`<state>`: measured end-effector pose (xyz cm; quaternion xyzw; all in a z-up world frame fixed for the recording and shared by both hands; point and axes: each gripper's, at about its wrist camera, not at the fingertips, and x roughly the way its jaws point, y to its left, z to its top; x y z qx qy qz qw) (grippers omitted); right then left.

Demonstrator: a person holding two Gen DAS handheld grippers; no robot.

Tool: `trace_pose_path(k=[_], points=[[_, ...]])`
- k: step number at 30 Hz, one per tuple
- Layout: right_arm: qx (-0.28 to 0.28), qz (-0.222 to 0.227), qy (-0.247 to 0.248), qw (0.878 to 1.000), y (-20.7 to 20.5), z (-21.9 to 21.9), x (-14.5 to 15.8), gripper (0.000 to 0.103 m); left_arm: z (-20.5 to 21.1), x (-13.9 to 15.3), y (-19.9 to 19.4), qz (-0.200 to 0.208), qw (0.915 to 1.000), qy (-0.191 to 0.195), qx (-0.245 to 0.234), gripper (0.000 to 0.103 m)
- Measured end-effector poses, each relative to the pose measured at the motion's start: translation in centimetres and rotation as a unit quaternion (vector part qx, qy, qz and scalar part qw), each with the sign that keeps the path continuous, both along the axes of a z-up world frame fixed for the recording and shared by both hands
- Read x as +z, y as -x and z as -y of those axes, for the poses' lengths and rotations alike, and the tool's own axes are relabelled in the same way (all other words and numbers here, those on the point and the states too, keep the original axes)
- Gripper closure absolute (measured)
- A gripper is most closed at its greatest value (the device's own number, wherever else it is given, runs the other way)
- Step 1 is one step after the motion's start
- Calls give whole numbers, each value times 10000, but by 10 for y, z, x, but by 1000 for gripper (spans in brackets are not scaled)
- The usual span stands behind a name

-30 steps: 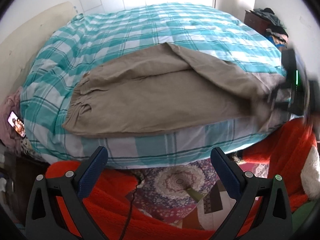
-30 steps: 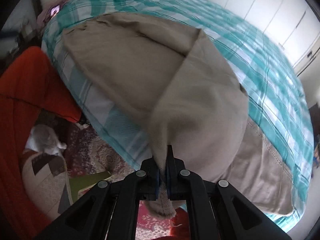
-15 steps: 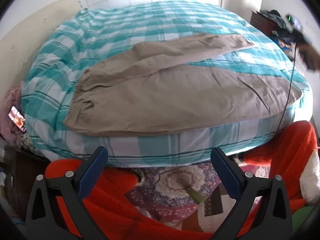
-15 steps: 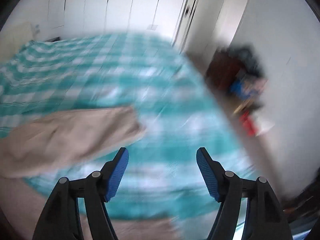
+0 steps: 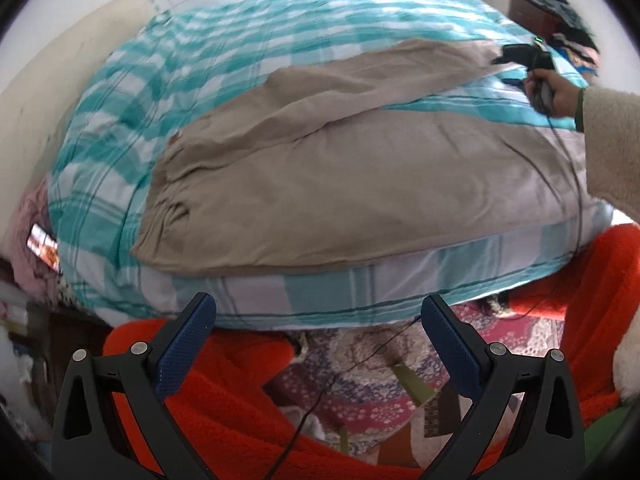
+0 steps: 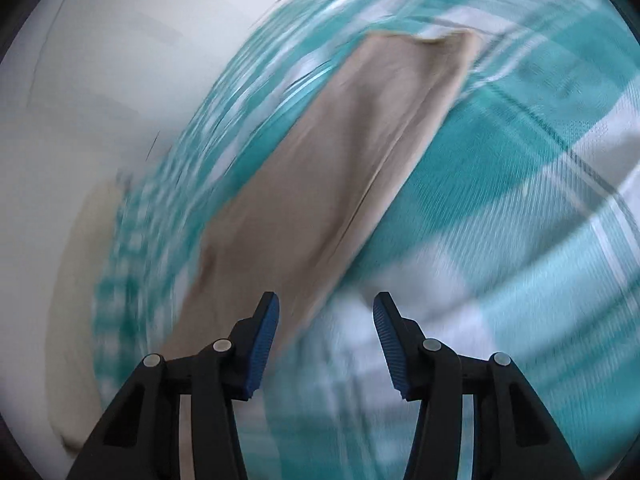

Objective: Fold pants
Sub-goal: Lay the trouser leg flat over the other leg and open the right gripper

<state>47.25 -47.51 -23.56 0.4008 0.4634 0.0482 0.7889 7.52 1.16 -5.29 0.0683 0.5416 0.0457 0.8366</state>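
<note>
Tan pants (image 5: 360,184) spread across checked bedspread (image 5: 248,40)

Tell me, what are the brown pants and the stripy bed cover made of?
The pants look like thin, matte woven cloth, maybe cotton: soft wrinkles, gathered waist. The bed cover looks like smooth printed cotton too, though that's a guess from its flat checks.

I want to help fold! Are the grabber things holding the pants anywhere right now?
No. The left gripper and right gripper are both open and empty; the pants lie loose on the bed.
</note>
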Motion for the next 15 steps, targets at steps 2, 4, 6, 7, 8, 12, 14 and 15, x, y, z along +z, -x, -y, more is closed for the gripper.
trace_pose_path(k=[2,4,6,7,8,12,14,15], points=[[-551,-149,-495,9971,-16,14,-21,54,-6,-6,-6,-146,9998,67,136,1],[-824,-248,-833,9928,-25,26,-27,99,-9,-9,-10,-211,9995,95,191,1],[-775,-77,-514,9956,-30,35,-8,100,-10,-12,-14,-192,9996,104,184,1],[-611,179,-441,9970,-29,35,7,100,-10,-17,-17,-211,9995,133,189,1],[-360,321,-120,9988,-24,34,21,100,-10,-21,-21,-262,9993,176,191,1],[628,-393,1630,9838,-11,18,17,82,-7,-35,-42,-429,9987,273,-13,1],[583,-526,1821,9801,-5,29,15,70,-9,-28,-57,-262,9992,280,-128,1],[353,-418,1954,9792,0,38,25,68,-11,-24,-67,-130,9995,254,-167,1]])
